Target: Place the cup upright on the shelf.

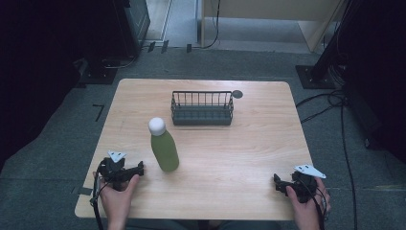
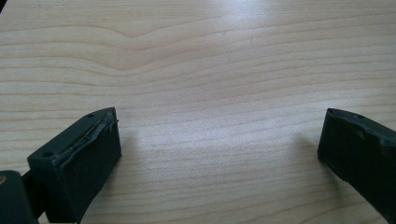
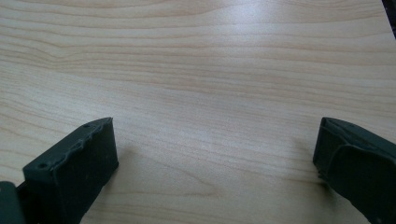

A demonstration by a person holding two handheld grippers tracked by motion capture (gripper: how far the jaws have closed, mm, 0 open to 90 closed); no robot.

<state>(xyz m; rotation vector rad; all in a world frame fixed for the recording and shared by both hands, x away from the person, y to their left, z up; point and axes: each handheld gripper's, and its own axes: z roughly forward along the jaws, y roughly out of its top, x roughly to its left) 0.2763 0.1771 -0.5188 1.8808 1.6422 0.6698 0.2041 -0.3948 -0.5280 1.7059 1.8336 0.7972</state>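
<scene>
In the high view, a green bottle with a white cap is seen upright on the table, just beside the left gripper; a wire basket stands farther back, and the right gripper rests well apart near the right edge. In both gripper views, wide-apart jaws are shown over bare wood.

Left tongs, right tongs; jaws wide apart
</scene>
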